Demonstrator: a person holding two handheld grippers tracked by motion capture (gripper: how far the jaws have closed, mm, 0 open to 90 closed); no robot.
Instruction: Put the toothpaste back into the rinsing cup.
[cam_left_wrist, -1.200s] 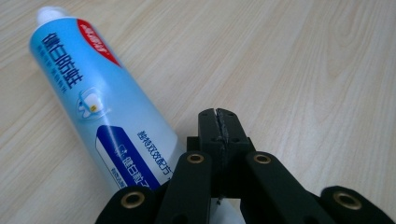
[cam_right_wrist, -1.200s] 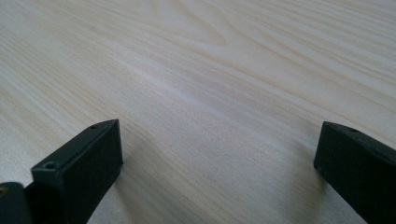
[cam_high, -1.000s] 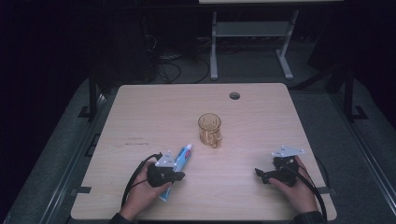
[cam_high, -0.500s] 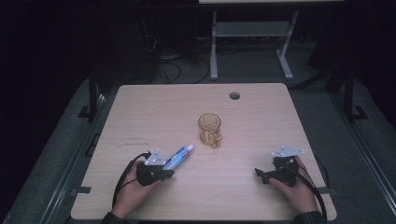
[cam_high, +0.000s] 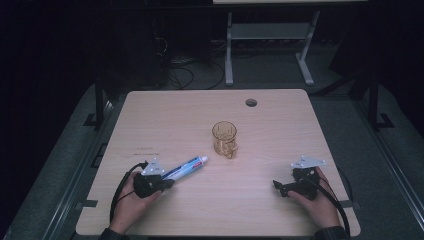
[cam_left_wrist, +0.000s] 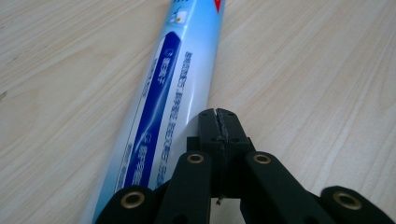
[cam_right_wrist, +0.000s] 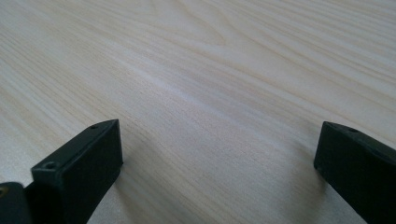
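Note:
A blue and white toothpaste tube (cam_high: 186, 166) lies flat on the wooden table (cam_high: 165, 120), its white cap toward the amber glass mug (cam_high: 224, 138). My left gripper (cam_high: 167, 183) rests low at the tube's tail end. In the left gripper view its jaws (cam_left_wrist: 218, 114) are pressed together with nothing between them, and the tube (cam_left_wrist: 163, 112) runs along their left side. Near the table's front right, my right gripper (cam_high: 278, 186) sits on the table and points left. Its jaws stand wide apart over bare wood (cam_right_wrist: 219, 149).
The mug stands upright near the table's middle with its handle toward the front. A round cable hole (cam_high: 251, 102) is at the back of the table. Metal frame legs (cam_high: 229, 50) and loose cables (cam_high: 180, 75) are on the dark floor beyond.
My left hand and gripper have moved left along the front of the table. The tube's tail has swung left with them, so the tube now lies more level. The right gripper has kept still.

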